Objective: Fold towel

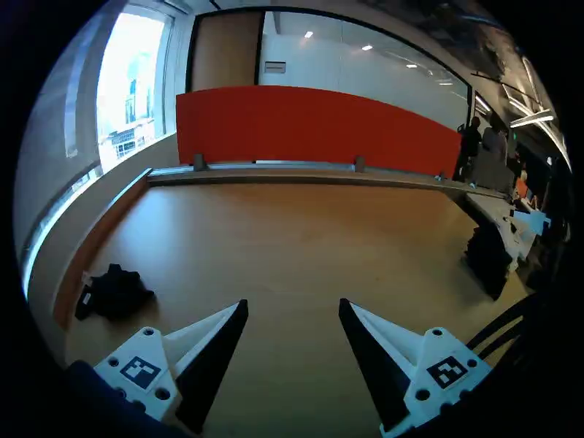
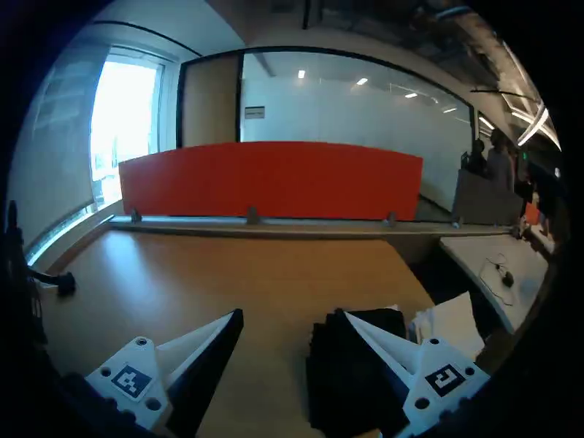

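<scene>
My left gripper (image 1: 293,302) stands open above the bare wooden table (image 1: 292,233), nothing between its fingers. A crumpled black cloth (image 1: 113,292) lies to its left near the table's raised edge. A dark pile of black towels (image 1: 488,255) sits at the table's right edge. In the right gripper view, my right gripper (image 2: 290,312) is open too and holds nothing. A stack of folded black towels (image 2: 358,365) lies just under and beside its right finger; whether they touch I cannot tell.
A red partition (image 1: 314,128) runs along the table's far edge. White papers (image 2: 452,321) lie right of the stack. A second desk (image 2: 496,274) with a cable stands at the right, people (image 2: 489,164) behind it. A window (image 1: 131,87) is left.
</scene>
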A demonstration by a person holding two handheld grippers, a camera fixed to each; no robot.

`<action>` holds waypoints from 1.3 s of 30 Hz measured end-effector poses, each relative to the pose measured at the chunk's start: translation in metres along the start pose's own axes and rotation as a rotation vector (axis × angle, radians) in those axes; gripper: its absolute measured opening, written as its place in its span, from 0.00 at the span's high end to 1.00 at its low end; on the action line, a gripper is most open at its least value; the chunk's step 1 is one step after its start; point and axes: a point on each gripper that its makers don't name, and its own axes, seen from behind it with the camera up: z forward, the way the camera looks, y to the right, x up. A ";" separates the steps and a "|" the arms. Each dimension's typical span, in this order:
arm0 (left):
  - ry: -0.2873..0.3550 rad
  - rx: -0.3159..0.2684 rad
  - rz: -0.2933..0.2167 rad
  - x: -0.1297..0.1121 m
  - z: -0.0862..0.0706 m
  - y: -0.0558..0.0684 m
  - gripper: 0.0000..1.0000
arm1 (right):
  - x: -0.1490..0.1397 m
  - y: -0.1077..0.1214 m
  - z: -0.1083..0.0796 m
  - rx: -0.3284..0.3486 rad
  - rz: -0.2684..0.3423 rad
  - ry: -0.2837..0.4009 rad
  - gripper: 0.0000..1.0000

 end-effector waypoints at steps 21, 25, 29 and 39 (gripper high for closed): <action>0.221 0.058 0.013 0.069 0.004 -0.019 0.08 | 0.053 -0.077 0.013 0.033 0.011 0.189 0.03; 0.255 0.066 0.013 0.079 0.004 -0.020 0.08 | 0.059 -0.089 0.015 0.039 -0.009 0.209 0.03; 0.283 0.069 0.011 0.086 0.006 -0.021 0.08 | 0.065 -0.099 0.015 0.048 -0.006 0.224 0.03; 0.366 0.069 0.015 0.097 0.010 -0.021 0.08 | 0.068 -0.117 0.013 0.055 -0.019 0.251 0.03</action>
